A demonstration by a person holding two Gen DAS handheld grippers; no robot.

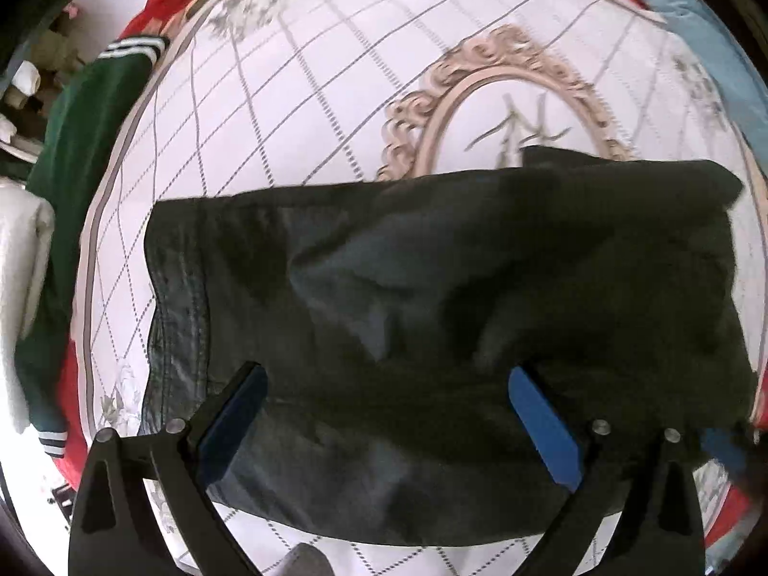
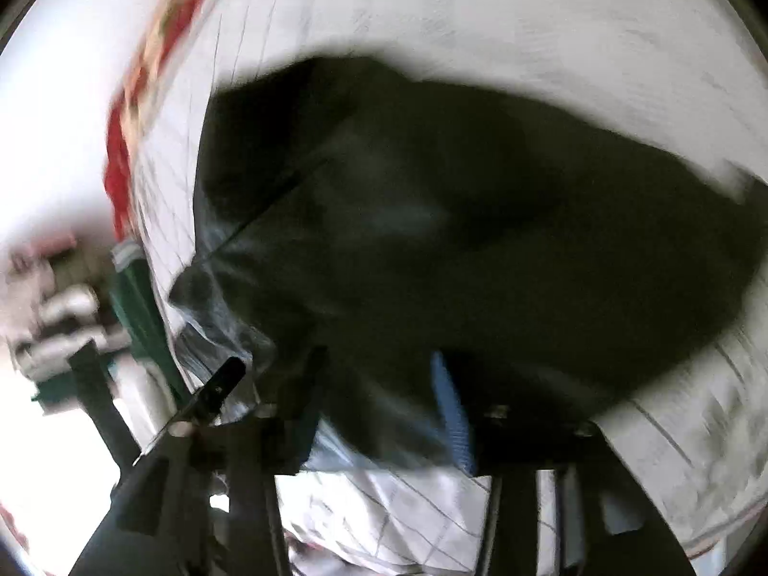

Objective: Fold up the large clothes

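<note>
1. My left gripper (image 1: 386, 401) hangs straight over the dark, near-black folded garment of soft cloth (image 1: 432, 317), blue-padded fingers (image 1: 542, 427) spread wide, nothing between them and not pressing the fabric.
2. The garment lies across the middle of the white quilted bedspread with grey grid lines and an ornate beige oval frame motif (image 1: 297, 110); the frame peeks out at twelve o'clock of the garment in the left wrist view.
3. My right gripper (image 2: 379, 384) is half apart at the garment's near edge. The right wrist view is badly smeared, so I see one blue pad (image 2: 451, 413) and cannot make out any cloth caught in the jaws; I read it as free.
4. Risk one: the top layer bulges, with ridges at the centre. Pressing or regrasping blind could, I judge, drag that layer and undo the fold.
5. Risk two: the shinier hemmed edge at nine o'clock of the garment looks uneven; pinch only one layer and the stack would skew.
6. Risk three: the green jacket with white-striped cuffs (image 1: 81, 153) sits at nine o'clock off the bedspread's edge; a wide swing could snag it.
7. Writing: a faint grey script-like mark inside the oval frame, not legible. No brand or label readable on the garment.
</note>
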